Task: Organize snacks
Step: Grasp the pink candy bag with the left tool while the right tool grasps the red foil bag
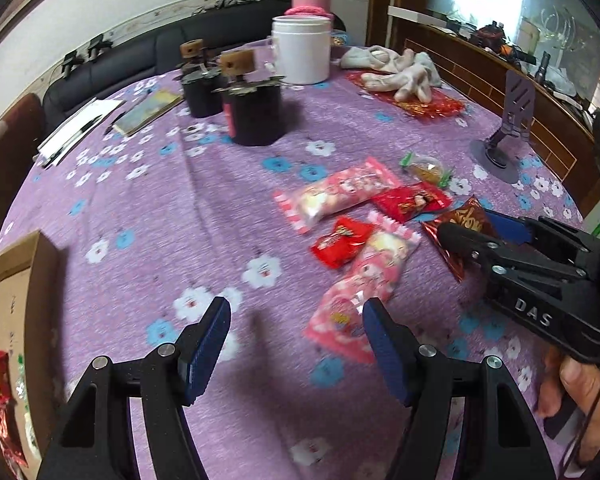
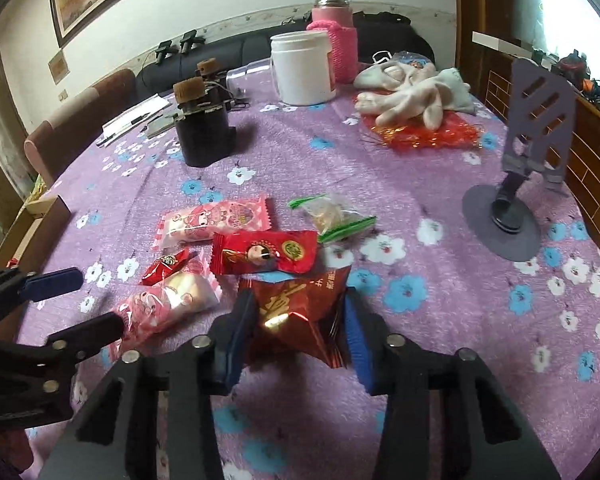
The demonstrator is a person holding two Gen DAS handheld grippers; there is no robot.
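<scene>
My right gripper [image 2: 299,300] is shut on a dark red foil packet [image 2: 296,312], which crumples between its blue pads just above the purple cloth. The left wrist view shows the same packet [image 1: 466,212] in that gripper [image 1: 466,224] at the right. My left gripper [image 1: 296,308] stands open and holds nothing, next to a pink packet [image 1: 360,280]. Loose on the cloth lie another pink packet [image 2: 216,220], a red candy packet [image 2: 268,256], a small red candy [image 2: 166,266] and a clear green-ended sweet [image 2: 332,216]. A cardboard box [image 1: 16,280] at the left edge holds several wrappers.
Two black jars [image 1: 256,112] and a white tub [image 1: 300,48] stand at the back, with a pink flask [image 2: 336,40] behind. White gloves [image 1: 400,72] lie on red foil. A grey phone stand [image 2: 512,200] stands at the right. Papers [image 1: 76,128] lie back left.
</scene>
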